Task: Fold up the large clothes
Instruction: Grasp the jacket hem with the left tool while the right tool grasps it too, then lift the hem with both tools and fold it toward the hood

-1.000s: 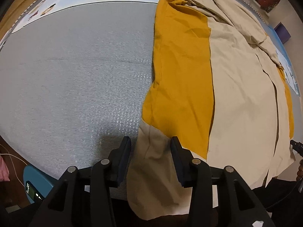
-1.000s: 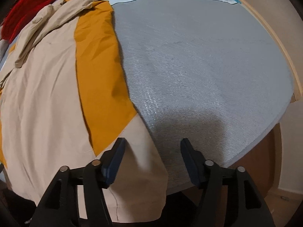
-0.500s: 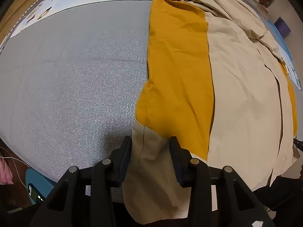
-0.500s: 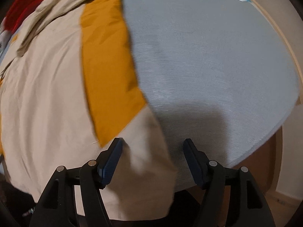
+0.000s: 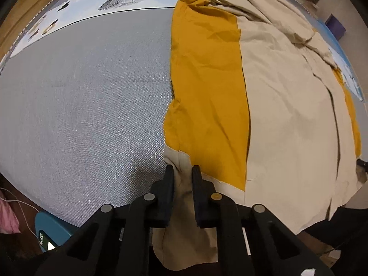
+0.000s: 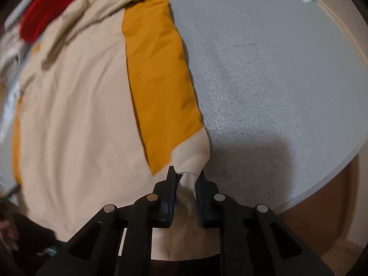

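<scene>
Left gripper (image 5: pixel 182 172): jaws nearly closed, pinching a bunched beige corner of the garment (image 5: pixel 287 105). Pinched fabric runs between the fingers and hangs down below them, off the near edge of the grey mat (image 5: pixel 80 103).

Right gripper (image 6: pixel 186 176): same state, jaws drawn in tight on a gathered beige corner (image 6: pixel 193 161). Cloth puckers just ahead of the fingertips and a flap drops under the gripper body.

Garment (image 6: pixel 76 115): beige with mustard-yellow panels, spread flat on the mat (image 6: pixel 264 80), stretching ahead of both grippers. From the left gripper it lies ahead and to the right, bare mat to the left. From the right gripper it lies ahead and to the left, bare mat to the right.

Far end is rumpled, folds piled up. Red fabric (image 6: pixel 39 16) beyond it, far left of the right gripper. Right view is motion-blurred on its left side.
</scene>
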The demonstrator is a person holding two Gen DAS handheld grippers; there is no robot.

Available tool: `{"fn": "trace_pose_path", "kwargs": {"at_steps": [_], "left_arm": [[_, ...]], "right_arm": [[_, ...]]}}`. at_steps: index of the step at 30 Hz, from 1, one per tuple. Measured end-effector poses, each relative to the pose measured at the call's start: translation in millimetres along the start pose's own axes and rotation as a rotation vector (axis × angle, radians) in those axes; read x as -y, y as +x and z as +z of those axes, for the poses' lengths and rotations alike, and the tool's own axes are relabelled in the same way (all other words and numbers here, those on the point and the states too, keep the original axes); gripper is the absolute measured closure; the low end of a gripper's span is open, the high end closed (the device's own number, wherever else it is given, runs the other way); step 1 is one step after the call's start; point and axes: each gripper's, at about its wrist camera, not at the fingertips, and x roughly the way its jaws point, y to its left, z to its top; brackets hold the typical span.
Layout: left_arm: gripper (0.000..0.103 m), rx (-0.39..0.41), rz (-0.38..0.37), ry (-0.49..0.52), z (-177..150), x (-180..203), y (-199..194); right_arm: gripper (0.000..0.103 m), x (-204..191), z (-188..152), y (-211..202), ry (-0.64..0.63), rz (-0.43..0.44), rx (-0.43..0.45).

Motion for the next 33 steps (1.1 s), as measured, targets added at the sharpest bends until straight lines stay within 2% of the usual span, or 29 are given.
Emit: {"fn": "trace_pose_path", "kwargs": {"at_steps": [1, 3, 5, 8, 10, 16, 18, 19, 20, 23, 26, 31, 33], "left_arm": [[0.090, -0.005, -0.013, -0.016, -0.1, -4.0, -0.6], [0.083, -0.025, -0.035, -0.060, -0.2, -10.8, 1.5], [0.081, -0.054, -0.034, -0.073, -2.7, -15.4, 8.3], [0.081, -0.054, -0.005, -0.035, -3.7, -8.3, 11.1], [0.081, -0.051, 0.013, -0.012, -4.1, -3.8, 12.1], [0.081, -0.043, 0.061, 0.019, -3.2, 10.9, 16.5], [0.084, -0.034, 0.076, 0.030, -2.2, 16.5, 18.8], [0.086, -0.028, 0.077, 0.033, -0.5, 21.5, 20.7], [0.091, -0.021, 0.075, 0.038, -1.3, 22.7, 20.0], [0.099, 0.012, 0.069, 0.057, -3.2, 26.9, 12.4], [0.101, 0.059, 0.039, 0.078, -4.4, 29.2, -5.3], [0.101, 0.153, -0.030, 0.109, -7.0, 30.1, -47.7], [0.101, 0.192, -0.061, 0.117, -7.8, 26.9, -67.7]], "right_arm": [[0.087, 5.1, -1.1, -3.0, 0.024, 0.023, 0.002], [0.085, 17.7, -3.3, -2.9, 0.053, 0.032, 0.001], [0.079, 28.0, 2.0, -1.4, 0.066, 0.011, 0.000], [0.071, 36.6, 3.9, 3.0, 0.064, -0.053, -0.004], [0.069, 43.8, 2.7, 8.6, 0.052, -0.063, -0.018], [0.064, 28.9, -8.9, 8.3, -0.060, -0.129, -0.027], [0.068, 27.4, -10.9, 5.7, -0.067, -0.131, -0.017], [0.082, 26.0, -12.3, 3.7, -0.073, -0.119, -0.011], [0.089, 24.0, -14.2, 0.5, -0.084, -0.108, -0.003], [0.095, 14.0, -17.8, -9.2, -0.129, -0.115, 0.034], [0.097, 6.6, -20.1, -31.6, -0.142, -0.084, 0.104], [0.098, -9.7, -19.9, -81.5, -0.113, 0.036, 0.252], [0.099, -46.6, -2.3, -77.8, -0.106, 0.074, 0.290]]}}
